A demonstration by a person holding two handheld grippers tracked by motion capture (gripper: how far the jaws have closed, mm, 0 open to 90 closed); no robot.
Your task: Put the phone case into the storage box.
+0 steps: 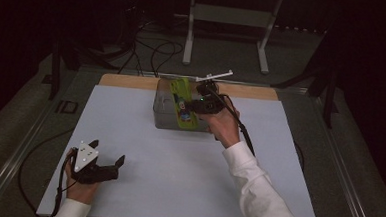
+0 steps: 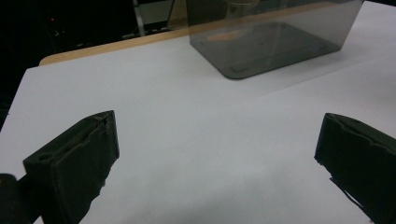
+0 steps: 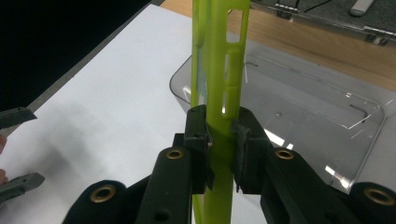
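**Green package over the clear bin**

Green package (image 3: pixel 219 84) held upright above clear plastic bin (image 3: pixel 299 107), clamped between jaws of right gripper (image 3: pixel 223 140). Left gripper (image 1: pixel 109 165) low near table (image 1: pixel 178 158) front edge, jaws wide apart, well apart from bin.

We see a lime-green package (image 1: pixel 183 104) with small blue and red print at upper centre, inside a smoky grey see-through bin (image 1: pixel 162 107). The tabletop (image 1: pixel 177 173) is white, with a tan wooden strip along its upper edge. Both grippers are black; the left gripper (image 1: pixel 109 165) carries a grey plate with white dots.
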